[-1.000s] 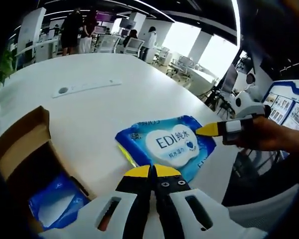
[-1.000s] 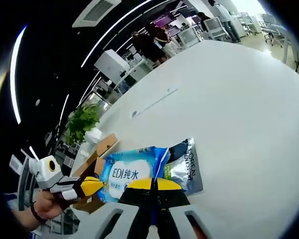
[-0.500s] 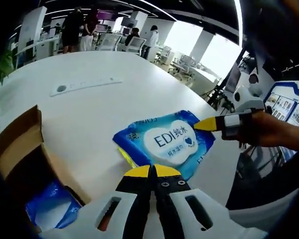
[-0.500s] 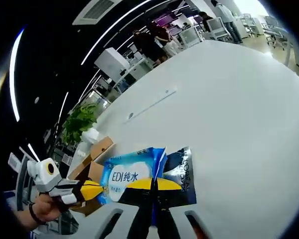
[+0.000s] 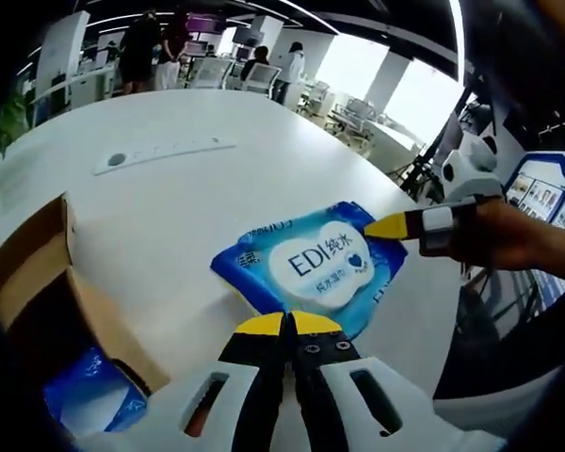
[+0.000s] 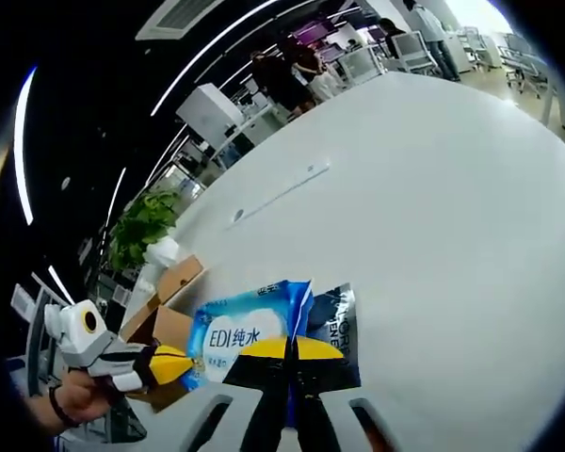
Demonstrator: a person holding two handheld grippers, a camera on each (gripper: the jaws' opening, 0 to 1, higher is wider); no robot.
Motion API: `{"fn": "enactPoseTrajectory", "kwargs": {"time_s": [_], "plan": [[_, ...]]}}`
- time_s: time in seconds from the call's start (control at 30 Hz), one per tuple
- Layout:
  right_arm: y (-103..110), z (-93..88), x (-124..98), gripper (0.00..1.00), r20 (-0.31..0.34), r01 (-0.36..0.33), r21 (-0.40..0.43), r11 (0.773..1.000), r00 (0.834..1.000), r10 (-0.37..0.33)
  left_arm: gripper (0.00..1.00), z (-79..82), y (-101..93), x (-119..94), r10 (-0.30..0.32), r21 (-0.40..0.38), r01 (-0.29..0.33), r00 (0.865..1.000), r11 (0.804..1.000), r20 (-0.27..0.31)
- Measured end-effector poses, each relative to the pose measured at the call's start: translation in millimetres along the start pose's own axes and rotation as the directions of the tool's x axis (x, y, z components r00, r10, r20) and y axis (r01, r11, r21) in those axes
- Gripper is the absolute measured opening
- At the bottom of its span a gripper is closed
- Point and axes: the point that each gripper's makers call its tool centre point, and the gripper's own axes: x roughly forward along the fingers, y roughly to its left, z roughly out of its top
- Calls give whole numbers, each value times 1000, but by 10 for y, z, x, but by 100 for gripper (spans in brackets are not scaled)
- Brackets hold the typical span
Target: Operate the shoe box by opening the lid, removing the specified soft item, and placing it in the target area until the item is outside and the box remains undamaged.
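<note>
Both tongs pinched shut on EDI wet-wipe pack (image 5: 313, 266): left gripper (image 5: 284, 325) at one edge, right gripper (image 6: 289, 347) opposite. Pack held outside cardboard shoe box (image 5: 40, 282), now farther over white table (image 5: 169, 198). Removal done; placing pending.

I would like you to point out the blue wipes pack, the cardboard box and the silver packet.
blue wipes pack (image 5: 313, 266), left gripper view, on its white label.
cardboard box (image 5: 30, 262), left gripper view, on its raised flap.
silver packet (image 6: 337, 316), right gripper view, on its printed face.
</note>
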Motion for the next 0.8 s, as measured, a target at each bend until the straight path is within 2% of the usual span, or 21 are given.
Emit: {"fn": "enactPoseTrajectory", "kwargs": {"time_s": [0.53,0.8], "plan": [[-74,-4,92,0,-15,4,-5,1000,1000,-4,0,-14,52,86,16,-15,-17,1000,1000,-13],[-109,-3,144,0,-23,4,-5,1000,1000,-5,0,-38,84,143,40,29,-39,999,999,-33]]}}
